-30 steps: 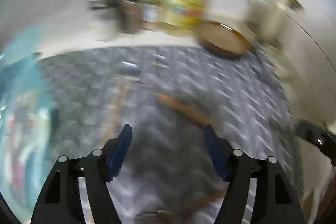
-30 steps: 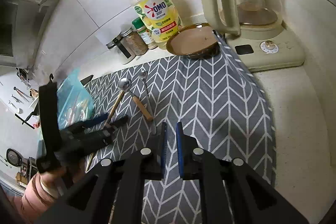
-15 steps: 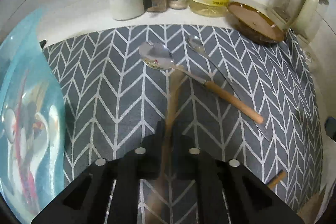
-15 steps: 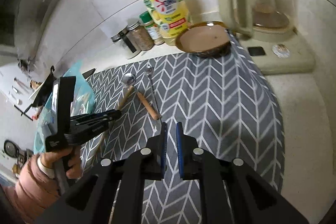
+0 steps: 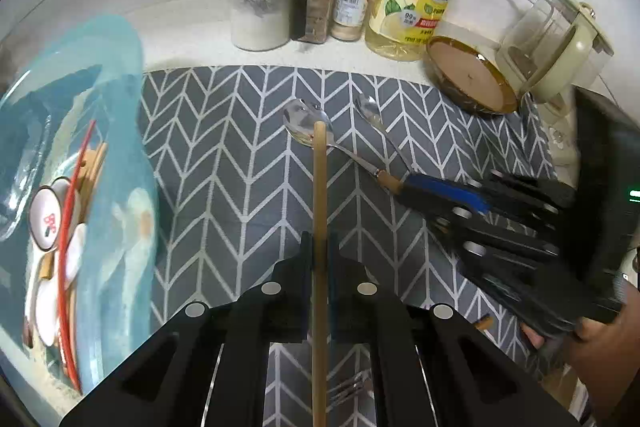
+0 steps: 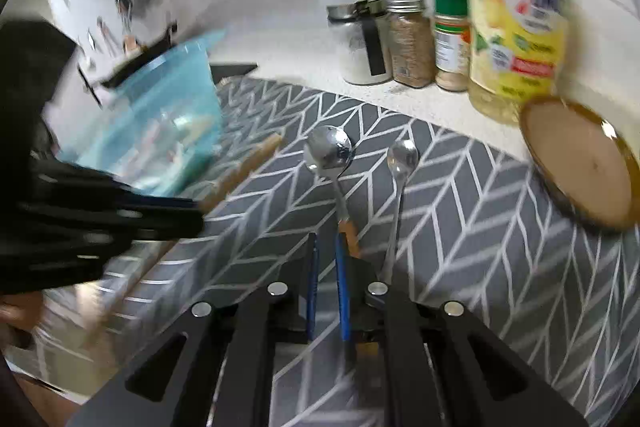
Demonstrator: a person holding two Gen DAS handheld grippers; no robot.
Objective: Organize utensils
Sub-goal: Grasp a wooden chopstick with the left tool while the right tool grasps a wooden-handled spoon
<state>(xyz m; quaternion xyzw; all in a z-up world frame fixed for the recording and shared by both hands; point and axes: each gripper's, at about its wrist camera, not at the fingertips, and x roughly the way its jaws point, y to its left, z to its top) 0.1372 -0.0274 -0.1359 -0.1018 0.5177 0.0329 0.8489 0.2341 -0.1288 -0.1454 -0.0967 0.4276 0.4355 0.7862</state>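
Fork pinched, spoons waiting
Left gripper (image 5: pixel 319 251) clamps the fork (image 5: pixel 319 187); right gripper (image 6: pixel 325 283), closed and empty, could knock the spoon (image 6: pixel 329 151).

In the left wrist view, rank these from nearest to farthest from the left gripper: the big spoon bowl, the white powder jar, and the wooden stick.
From the left gripper:
1. wooden stick, clamped between its jaws, pointing ahead.
2. big spoon bowl, on the grey mat just past the stick's tip.
3. white powder jar, on the counter by the wall, ahead and slightly left.
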